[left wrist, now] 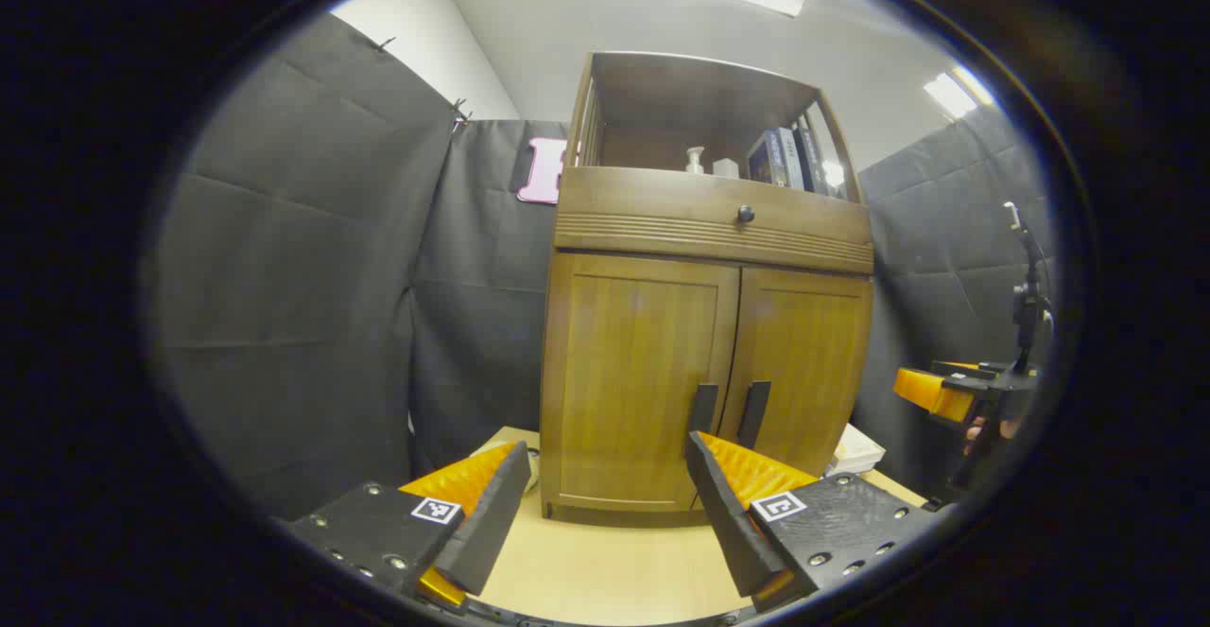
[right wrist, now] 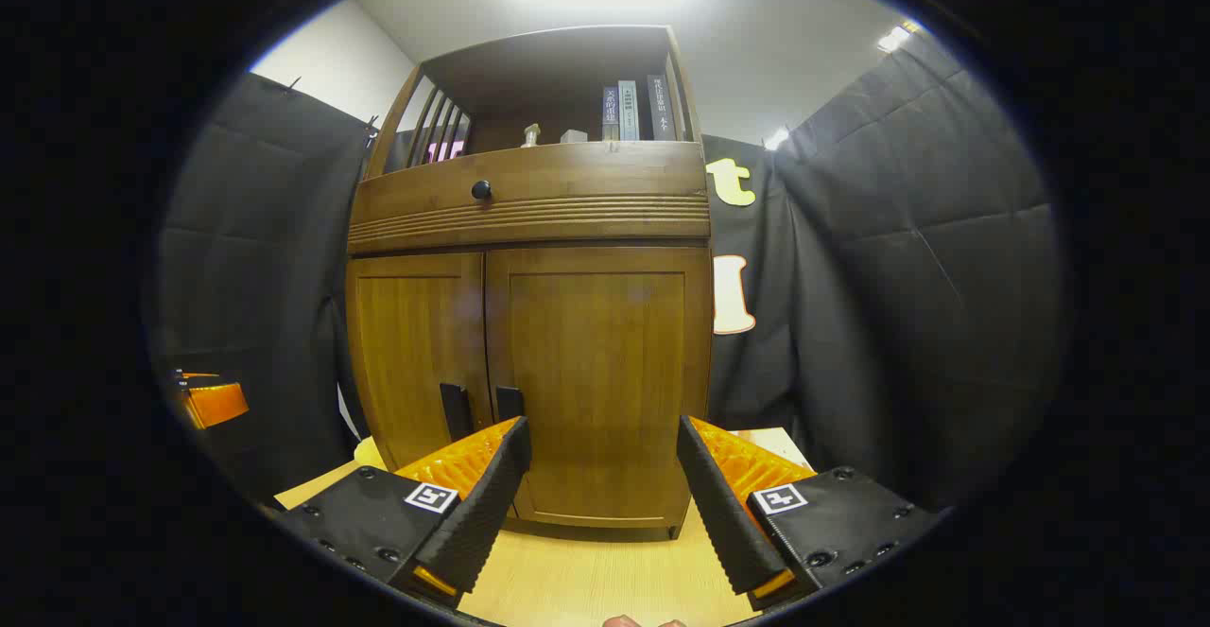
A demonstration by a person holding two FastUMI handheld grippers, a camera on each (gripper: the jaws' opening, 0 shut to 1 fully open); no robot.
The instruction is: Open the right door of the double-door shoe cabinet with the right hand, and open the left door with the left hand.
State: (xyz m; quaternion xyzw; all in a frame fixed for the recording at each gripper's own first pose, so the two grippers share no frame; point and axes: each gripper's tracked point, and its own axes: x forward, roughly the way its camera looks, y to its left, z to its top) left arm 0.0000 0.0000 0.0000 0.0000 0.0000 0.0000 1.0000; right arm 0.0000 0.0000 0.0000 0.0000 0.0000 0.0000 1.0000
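Observation:
A brown wooden shoe cabinet (left wrist: 700, 230) (right wrist: 529, 211) stands on a light wooden table, with both doors closed. Its left door (left wrist: 629, 376) (right wrist: 411, 348) and right door (left wrist: 803, 353) (right wrist: 596, 372) each carry a dark vertical handle near the middle seam: the left handle (left wrist: 702, 408) (right wrist: 455, 410) and the right handle (left wrist: 753, 412) (right wrist: 509, 404). My left gripper (left wrist: 605, 457) is open a short way in front of the left door. My right gripper (right wrist: 602, 438) is open before the right door. Nothing lies between either pair of fingers. The right gripper (left wrist: 945, 391) also appears at the far right of the left gripper view.
Above the doors sits a drawer with a round dark knob (left wrist: 745, 214) (right wrist: 481, 190). An open shelf on top holds books (right wrist: 631, 109) and small items. White papers (left wrist: 855, 450) lie on the table (left wrist: 605, 561) beside the cabinet. Black cloth walls surround the booth.

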